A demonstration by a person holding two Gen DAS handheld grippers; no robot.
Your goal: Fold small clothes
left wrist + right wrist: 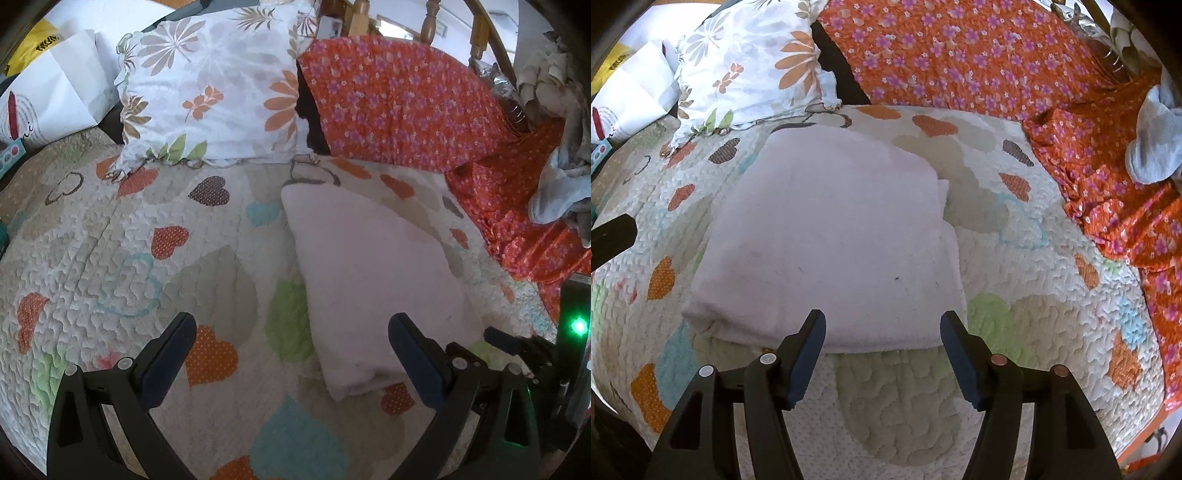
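A pale pink folded garment [831, 240] lies flat on the heart-patterned quilt [1015, 295]. It also shows in the left wrist view [369, 277], to the right of centre. My right gripper [882, 325] is open and empty, its fingertips just at the garment's near folded edge. My left gripper [291, 328] is open and empty, hovering over the quilt [129, 240] at the garment's left side; its right finger [413, 354] overlaps the garment's near corner. The left gripper's tip shows at the left edge of the right wrist view [613, 236].
A floral white pillow [210, 85] and an orange flowered blanket [399, 99] lie at the head of the bed. A grey-blue bundle of cloth [561, 184] sits on the blanket at right. A white paper bag [55, 88] stands at far left.
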